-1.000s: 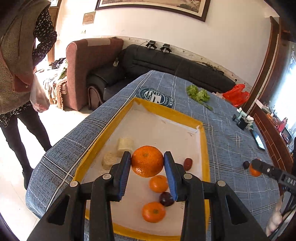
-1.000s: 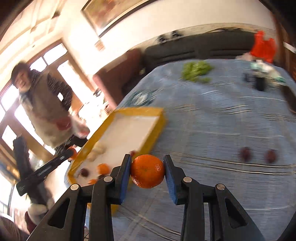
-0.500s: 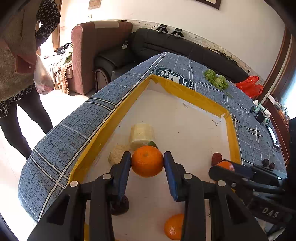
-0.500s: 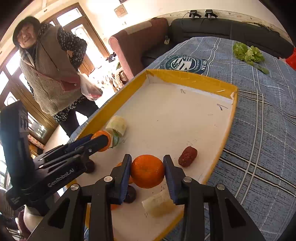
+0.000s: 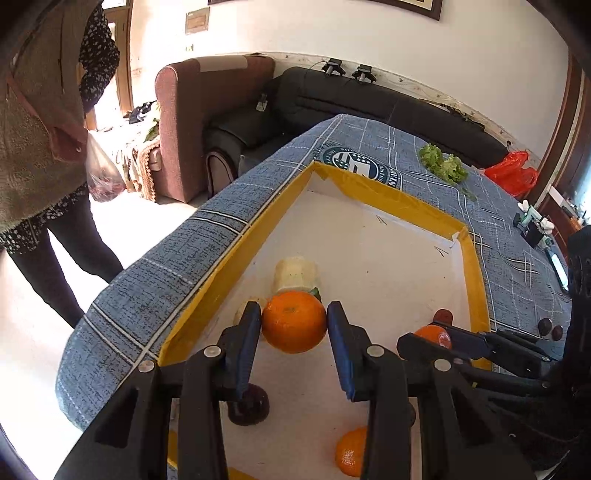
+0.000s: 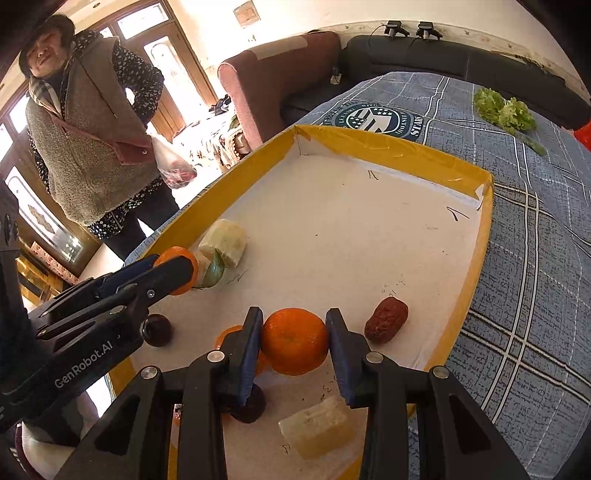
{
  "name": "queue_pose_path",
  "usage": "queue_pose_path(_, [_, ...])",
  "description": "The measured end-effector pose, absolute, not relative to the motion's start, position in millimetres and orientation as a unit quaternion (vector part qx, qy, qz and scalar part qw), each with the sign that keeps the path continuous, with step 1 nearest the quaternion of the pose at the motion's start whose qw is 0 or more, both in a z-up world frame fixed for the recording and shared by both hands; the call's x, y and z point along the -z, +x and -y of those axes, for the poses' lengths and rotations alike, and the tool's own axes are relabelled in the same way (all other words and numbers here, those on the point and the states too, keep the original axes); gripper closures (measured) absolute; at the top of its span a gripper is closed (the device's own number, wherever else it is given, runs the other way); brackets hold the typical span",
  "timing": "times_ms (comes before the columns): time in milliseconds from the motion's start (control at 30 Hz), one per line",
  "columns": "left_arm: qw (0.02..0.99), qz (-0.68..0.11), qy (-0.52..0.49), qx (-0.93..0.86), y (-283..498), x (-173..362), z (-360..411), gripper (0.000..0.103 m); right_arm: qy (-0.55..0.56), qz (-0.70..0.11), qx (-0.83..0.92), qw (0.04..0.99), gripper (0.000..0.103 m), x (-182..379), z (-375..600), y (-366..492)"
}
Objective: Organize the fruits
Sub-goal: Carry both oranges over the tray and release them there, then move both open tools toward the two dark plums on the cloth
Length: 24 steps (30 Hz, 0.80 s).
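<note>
I am at the setting-down step: my left claw [image 5: 293,326] grips one mandarin [image 5: 294,321] and my right claw [image 6: 294,341] another mandarin [image 6: 295,340], both low over the yellow-rimmed tray [image 6: 388,147], so next I judge each needs a bare spot around its twelve o'clock before I let go.

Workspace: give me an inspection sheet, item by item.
Surface: blue plaid cloth bearing a yellow-rimmed tray.
Job's things: in the tray, loose orange, red date, dark fruits, pale chunks.
Clutter: lettuce and red bag on the cloth.
Grippers: left claw shut on an orange; right claw shut on another orange; both over the tray.
Cables: one along the sofa back.
Surroundings: sofa, armchair, a person standing with a plastic bag.
</note>
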<state>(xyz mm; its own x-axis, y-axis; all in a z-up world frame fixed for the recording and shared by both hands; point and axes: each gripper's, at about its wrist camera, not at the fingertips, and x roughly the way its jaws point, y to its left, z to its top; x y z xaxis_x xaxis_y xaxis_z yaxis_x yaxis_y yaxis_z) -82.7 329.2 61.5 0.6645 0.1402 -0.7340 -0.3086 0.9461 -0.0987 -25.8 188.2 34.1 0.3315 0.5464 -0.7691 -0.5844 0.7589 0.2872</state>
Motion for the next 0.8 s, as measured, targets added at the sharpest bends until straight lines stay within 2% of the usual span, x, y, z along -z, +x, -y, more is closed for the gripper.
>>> queue_pose_path(133, [0.91, -0.378, -0.092, -0.145, -90, -70, -326, 0.065, -0.025, -0.457, -0.349, 0.818, 0.062, -35, -190, -26])
queue_pose_path(267, [0.916, -0.359, -0.074, -0.162, -98, -83, -322, 0.052, -0.025, -0.448, -0.35, 0.822, 0.062, -40, -190, -28])
queue_pose_path(533, [0.924, -0.33, -0.051, -0.187, -116, -103, -307, 0.037, -0.014, -0.43, -0.349, 0.833, 0.061, -55, -177, -38])
queue_pose_path(800, [0.928, -0.312, -0.03, -0.204, -133, -115, -289, 0.029, 0.003, -0.423, -0.342, 0.839, 0.061, -63, -155, -52])
